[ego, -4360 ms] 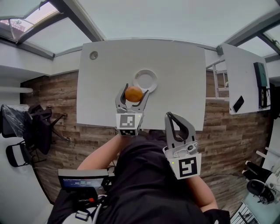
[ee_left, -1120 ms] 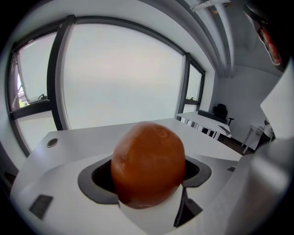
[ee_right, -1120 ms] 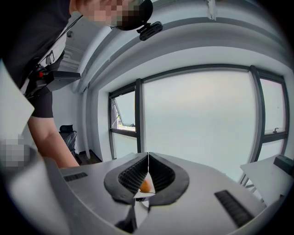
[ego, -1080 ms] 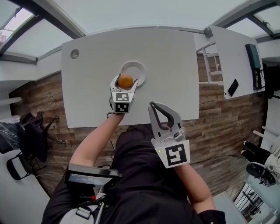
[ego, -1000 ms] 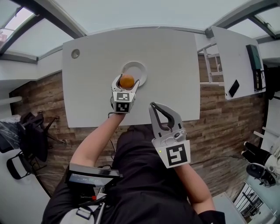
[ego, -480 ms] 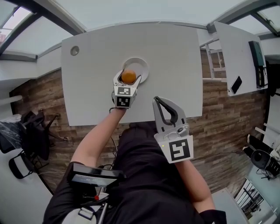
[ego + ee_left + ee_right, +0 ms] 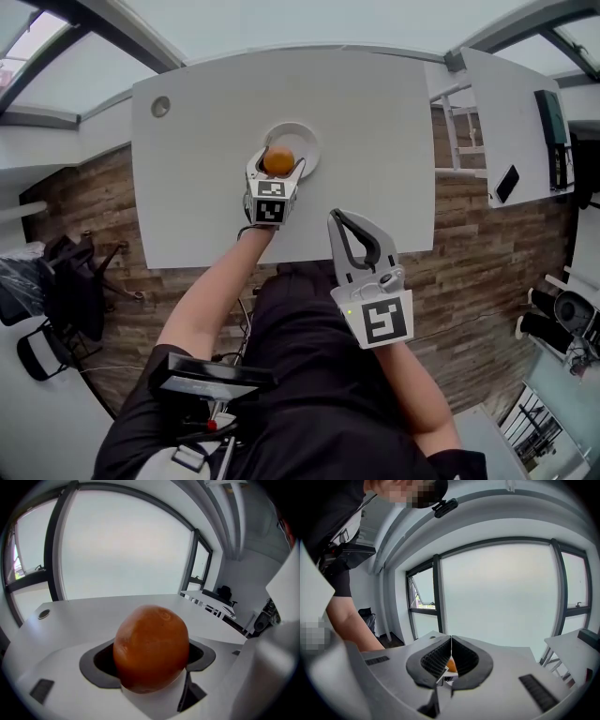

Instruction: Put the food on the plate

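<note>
An orange [image 7: 277,164] sits between the jaws of my left gripper [image 7: 278,157], which is shut on it. The orange hangs over the near left part of a small white plate [image 7: 306,142] on the white table [image 7: 375,122]; whether it touches the plate I cannot tell. In the left gripper view the orange [image 7: 151,646] fills the gap between the dark pads [image 7: 96,665] of the left gripper [image 7: 151,660]. My right gripper [image 7: 339,221] is shut and holds nothing, off the table's near edge. In its own view the right gripper [image 7: 451,641] has its ribbed jaws pressed together.
A round cable hole [image 7: 160,106] marks the table's far left corner. A second white table [image 7: 506,103] at the right carries a phone [image 7: 511,183] and a dark device [image 7: 553,112]. Black chairs [image 7: 66,281] stand on the wooden floor at the left.
My left gripper has carried the orange forward from the table's near part to above the plate. The right gripper has stayed shut near the person's body.
</note>
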`<state>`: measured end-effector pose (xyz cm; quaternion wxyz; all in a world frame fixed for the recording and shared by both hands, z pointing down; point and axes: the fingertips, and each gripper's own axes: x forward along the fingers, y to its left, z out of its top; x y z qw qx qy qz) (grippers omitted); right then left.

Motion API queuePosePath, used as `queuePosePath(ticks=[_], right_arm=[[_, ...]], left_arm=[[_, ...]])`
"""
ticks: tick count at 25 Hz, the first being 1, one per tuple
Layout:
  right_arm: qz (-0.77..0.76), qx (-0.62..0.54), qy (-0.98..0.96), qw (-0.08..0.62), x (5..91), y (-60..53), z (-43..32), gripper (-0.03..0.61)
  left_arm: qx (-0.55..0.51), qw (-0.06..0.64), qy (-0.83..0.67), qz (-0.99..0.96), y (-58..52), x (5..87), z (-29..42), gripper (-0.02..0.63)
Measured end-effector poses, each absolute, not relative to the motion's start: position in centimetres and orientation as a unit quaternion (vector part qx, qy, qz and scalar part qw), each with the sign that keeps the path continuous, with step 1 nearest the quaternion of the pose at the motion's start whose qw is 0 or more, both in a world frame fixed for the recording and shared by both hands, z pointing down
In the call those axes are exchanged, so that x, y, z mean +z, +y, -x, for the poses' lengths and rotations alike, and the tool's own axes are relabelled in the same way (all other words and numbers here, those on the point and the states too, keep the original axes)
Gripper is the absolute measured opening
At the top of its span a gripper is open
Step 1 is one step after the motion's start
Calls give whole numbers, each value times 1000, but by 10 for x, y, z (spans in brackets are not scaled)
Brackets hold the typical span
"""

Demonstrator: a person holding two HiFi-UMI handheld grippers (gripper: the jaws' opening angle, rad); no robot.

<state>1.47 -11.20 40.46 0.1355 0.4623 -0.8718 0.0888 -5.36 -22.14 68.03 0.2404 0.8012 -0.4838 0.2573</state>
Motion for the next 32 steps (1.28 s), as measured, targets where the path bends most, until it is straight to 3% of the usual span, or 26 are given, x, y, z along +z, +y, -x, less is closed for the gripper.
queuePosePath(ticks=[32], right_arm=[[-470, 110, -862, 156, 424, -105, -36, 8]], left_arm=[[280, 257, -463, -801, -226, 709, 40, 373]])
